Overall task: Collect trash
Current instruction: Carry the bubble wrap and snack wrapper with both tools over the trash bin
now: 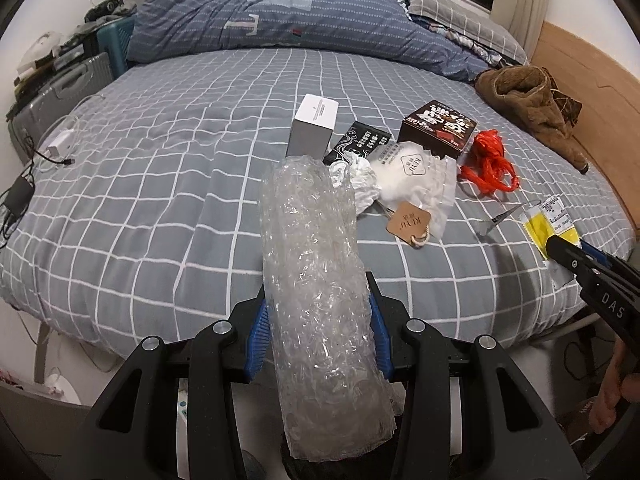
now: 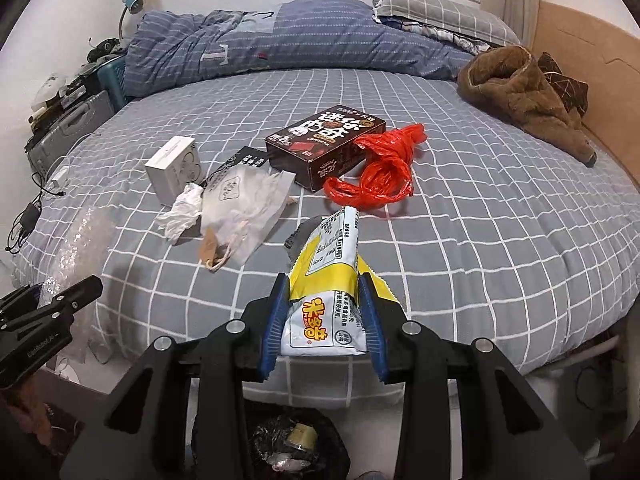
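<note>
My left gripper (image 1: 316, 320) is shut on a roll of clear bubble wrap (image 1: 316, 280), held upright over the bed's near edge. My right gripper (image 2: 325, 312) is shut on a yellow and white snack wrapper (image 2: 332, 280); it also shows in the left wrist view (image 1: 554, 220). A bin with a black liner (image 2: 280, 448) sits below the right gripper with some trash inside. On the bed lie a brown biscuit box (image 2: 324, 144), a red plastic bag (image 2: 380, 172), a white box (image 2: 172, 168), crumpled tissue (image 2: 180, 212) and a clear pouch with a tag (image 2: 244, 208).
The bed has a grey checked sheet (image 2: 480, 240). A blue duvet (image 2: 280, 40) and pillows lie at the far side. A brown garment (image 2: 528, 96) lies at the right by the wooden headboard. A suitcase (image 1: 60, 92), cables and a charger (image 1: 60, 144) are at the left.
</note>
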`<state>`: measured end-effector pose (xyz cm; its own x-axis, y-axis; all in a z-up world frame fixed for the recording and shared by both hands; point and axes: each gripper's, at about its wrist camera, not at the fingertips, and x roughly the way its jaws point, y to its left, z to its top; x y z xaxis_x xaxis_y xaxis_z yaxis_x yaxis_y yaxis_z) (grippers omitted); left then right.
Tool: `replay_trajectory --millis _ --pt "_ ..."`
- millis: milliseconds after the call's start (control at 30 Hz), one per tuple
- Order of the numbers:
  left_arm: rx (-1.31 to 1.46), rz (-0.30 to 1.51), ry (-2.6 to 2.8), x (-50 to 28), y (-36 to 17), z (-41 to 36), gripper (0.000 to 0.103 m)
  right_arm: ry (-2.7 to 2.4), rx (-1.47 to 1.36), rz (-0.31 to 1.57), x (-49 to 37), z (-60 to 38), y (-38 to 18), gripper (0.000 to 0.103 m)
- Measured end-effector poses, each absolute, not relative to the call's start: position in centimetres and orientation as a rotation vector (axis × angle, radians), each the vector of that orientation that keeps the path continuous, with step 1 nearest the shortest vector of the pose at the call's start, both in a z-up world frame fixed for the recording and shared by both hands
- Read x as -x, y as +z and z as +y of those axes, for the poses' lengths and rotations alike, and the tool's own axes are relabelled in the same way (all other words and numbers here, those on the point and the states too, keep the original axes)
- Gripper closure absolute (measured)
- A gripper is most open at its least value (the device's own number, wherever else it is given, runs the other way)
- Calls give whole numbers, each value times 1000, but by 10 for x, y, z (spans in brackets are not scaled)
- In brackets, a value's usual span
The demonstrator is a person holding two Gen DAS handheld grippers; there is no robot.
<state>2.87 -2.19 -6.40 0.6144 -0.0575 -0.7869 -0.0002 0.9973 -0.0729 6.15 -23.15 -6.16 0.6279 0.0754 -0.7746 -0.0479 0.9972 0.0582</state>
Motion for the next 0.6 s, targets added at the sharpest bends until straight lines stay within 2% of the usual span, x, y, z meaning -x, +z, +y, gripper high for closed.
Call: replay_trajectory --millis 600 --pt "71 918 -54 5 -64 -28 61 114 -46 897 -23 -222 -59 69"
